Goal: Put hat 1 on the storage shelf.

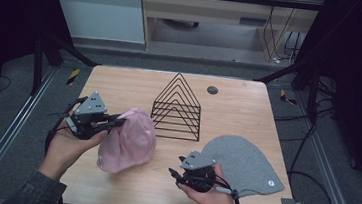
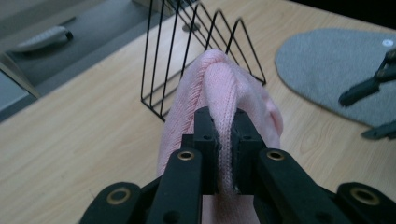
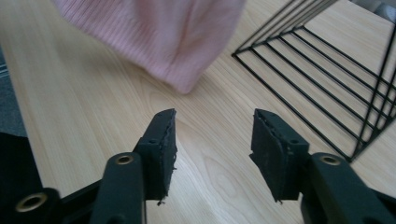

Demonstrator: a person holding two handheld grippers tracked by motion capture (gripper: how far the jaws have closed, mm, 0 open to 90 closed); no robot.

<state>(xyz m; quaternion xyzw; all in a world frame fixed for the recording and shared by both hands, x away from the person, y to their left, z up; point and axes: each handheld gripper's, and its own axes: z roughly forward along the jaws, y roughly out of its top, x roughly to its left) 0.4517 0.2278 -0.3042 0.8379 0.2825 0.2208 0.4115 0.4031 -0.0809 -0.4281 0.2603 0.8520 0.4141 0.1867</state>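
A pink knitted hat (image 1: 130, 142) hangs lifted over the left part of the wooden table (image 1: 120, 83). My left gripper (image 1: 119, 122) is shut on a fold of its ribbed fabric, and in the left gripper view the pink hat (image 2: 219, 84) is pinched between the two pads of that gripper (image 2: 223, 126). My right gripper (image 1: 174, 177) is near the front edge, pointing left toward the hat. Its jaws are open in the right gripper view (image 3: 215, 135), with only bare wood between them. The pink hat's lower end (image 3: 159, 32) hangs just beyond them. A grey hat (image 1: 248, 164) lies flat at the right.
A black wire rack (image 1: 177, 106) of triangular dividers stands mid-table, just behind the pink hat (image 2: 187, 56) and to the right of my right gripper's jaws (image 3: 327, 70). A round cable hole (image 1: 213, 90) sits near the far edge. Cables trail on the floor at the right.
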